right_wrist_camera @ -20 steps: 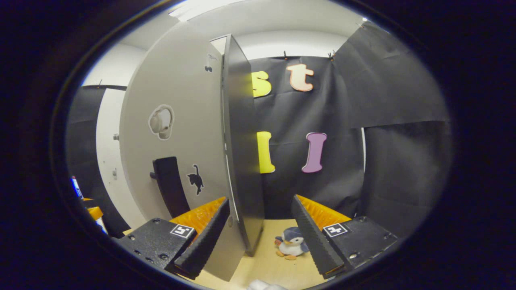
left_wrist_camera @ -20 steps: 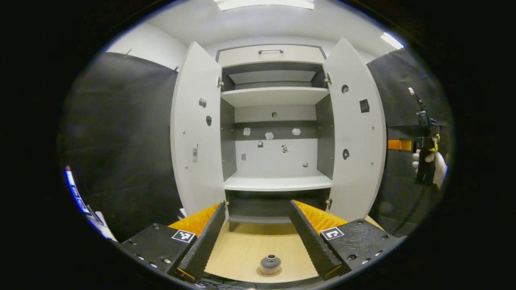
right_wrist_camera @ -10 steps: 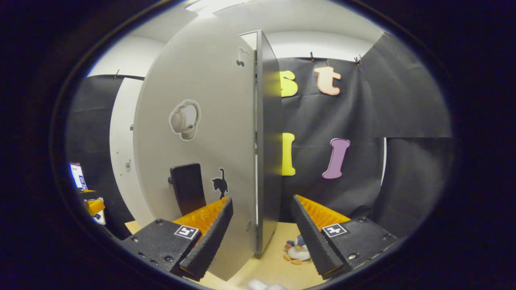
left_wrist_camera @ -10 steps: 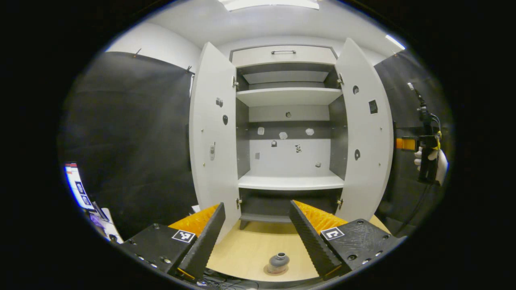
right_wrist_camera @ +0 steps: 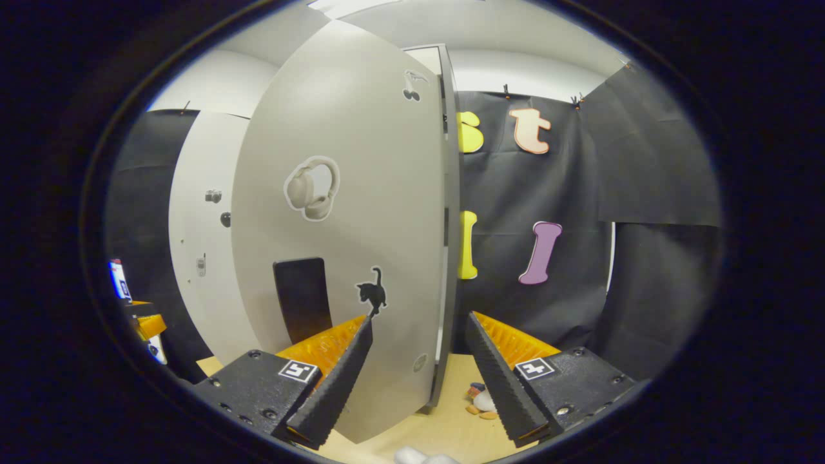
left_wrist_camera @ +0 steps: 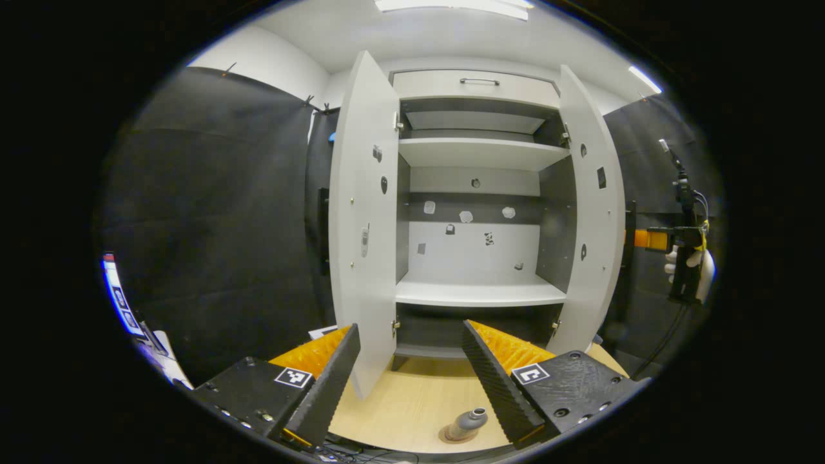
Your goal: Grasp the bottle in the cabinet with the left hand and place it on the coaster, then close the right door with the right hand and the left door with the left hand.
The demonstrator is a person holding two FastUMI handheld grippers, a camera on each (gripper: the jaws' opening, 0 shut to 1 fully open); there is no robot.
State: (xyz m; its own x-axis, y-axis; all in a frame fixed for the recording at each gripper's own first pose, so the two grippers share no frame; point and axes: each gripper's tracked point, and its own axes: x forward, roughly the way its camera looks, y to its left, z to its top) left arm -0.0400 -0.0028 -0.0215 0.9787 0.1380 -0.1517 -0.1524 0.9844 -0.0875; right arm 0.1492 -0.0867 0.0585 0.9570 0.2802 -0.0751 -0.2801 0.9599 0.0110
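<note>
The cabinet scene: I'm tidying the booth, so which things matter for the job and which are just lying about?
For the job:
- bottle on the coaster
- right door
- left door
- right gripper, open, astride the right door's edge
- left gripper, open

Lying about:
- plush penguin on the table
- stickers on the doors

Cabinet (left_wrist_camera: 477, 193): one, with two open doors, left door (left_wrist_camera: 364, 219) and right door (left_wrist_camera: 596, 212); one drawer (left_wrist_camera: 477, 87). Bottle (left_wrist_camera: 465, 424): one. Coaster (left_wrist_camera: 451, 437): one. Penguin plush toy (right_wrist_camera: 483, 401): one. Grippers: two, left gripper (left_wrist_camera: 409, 374), right gripper (right_wrist_camera: 419, 370).
</note>
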